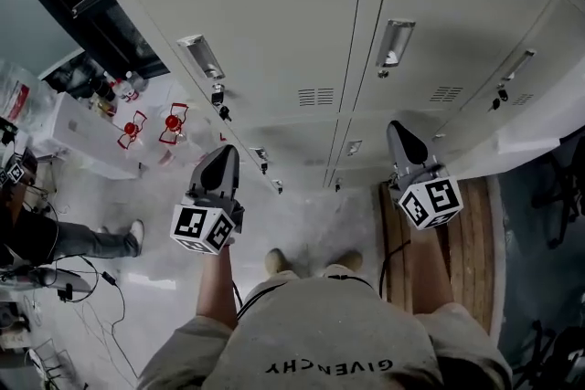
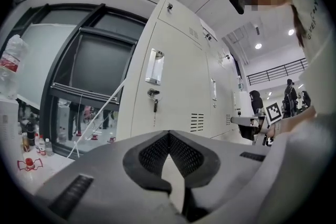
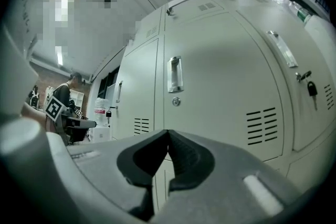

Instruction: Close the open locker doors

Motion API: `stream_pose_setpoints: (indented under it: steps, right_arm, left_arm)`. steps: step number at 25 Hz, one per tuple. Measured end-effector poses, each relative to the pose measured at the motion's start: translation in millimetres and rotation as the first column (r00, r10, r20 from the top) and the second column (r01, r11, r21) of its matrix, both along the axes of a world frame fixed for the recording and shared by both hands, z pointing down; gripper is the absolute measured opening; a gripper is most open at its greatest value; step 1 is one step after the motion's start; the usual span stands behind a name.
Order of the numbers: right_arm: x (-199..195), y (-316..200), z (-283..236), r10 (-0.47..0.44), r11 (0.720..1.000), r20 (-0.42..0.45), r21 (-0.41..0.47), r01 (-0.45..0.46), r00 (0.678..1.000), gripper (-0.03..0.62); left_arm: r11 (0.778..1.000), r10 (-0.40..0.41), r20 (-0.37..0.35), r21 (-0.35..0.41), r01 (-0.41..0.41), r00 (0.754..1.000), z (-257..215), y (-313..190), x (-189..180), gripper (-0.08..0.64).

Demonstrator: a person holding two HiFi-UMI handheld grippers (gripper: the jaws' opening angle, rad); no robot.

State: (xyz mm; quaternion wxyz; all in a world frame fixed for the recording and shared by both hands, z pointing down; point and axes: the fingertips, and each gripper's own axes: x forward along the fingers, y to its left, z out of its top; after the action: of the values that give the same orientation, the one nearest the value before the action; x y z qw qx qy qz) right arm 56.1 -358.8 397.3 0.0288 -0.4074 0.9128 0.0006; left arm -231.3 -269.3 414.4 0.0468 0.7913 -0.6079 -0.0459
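A bank of pale grey lockers fills the head view, and the doors facing me look flush. A pale panel juts out at the right; I cannot tell if it is an open door. My left gripper points at the lower lockers, left of centre, apart from them. Its jaws are shut with nothing between them. A door with a handle and a hanging key lies beyond them. My right gripper hovers before the right-hand lockers, shut and empty, facing a closed door.
A white table with bottles and red items stands at the left. A seated person's leg and floor cables lie lower left. A wooden pallet sits at the right. Dark windows flank the lockers.
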Motion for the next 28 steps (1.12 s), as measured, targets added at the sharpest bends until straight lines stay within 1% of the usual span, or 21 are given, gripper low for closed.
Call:
stream_pose_setpoints:
  steps: [5,10,20,28]
  right_arm:
    - [-21,17,0,-0.012,1.0,-0.018,0.013,0.013,1.0,0.0]
    - [-32,29,1,-0.01,1.0,-0.047,0.023,0.011,0.999,0.0]
    - [-46,48,15,0.004,1.0,-0.07,-0.004,-0.004,0.998,0.0]
    - [-64,58,21,-0.025,1.0,-0.077,-0.008,0.024,0.997,0.0]
  left_arm:
    - [1.0,-0.004,-0.003,0.004,0.004,1.0,-2,10,-17,-0.003]
    - [1.0,-0.001,-0.009,0.002,0.001,1.0,-1,18,-27,-0.003]
    - [1.0,0.019,-0.014,-0.004,-0.02,1.0,2,26,-41,-0.003]
    - [1.0,0.025,-0.023,-0.008,-0.025,0.999,6,29,-47,-0.003]
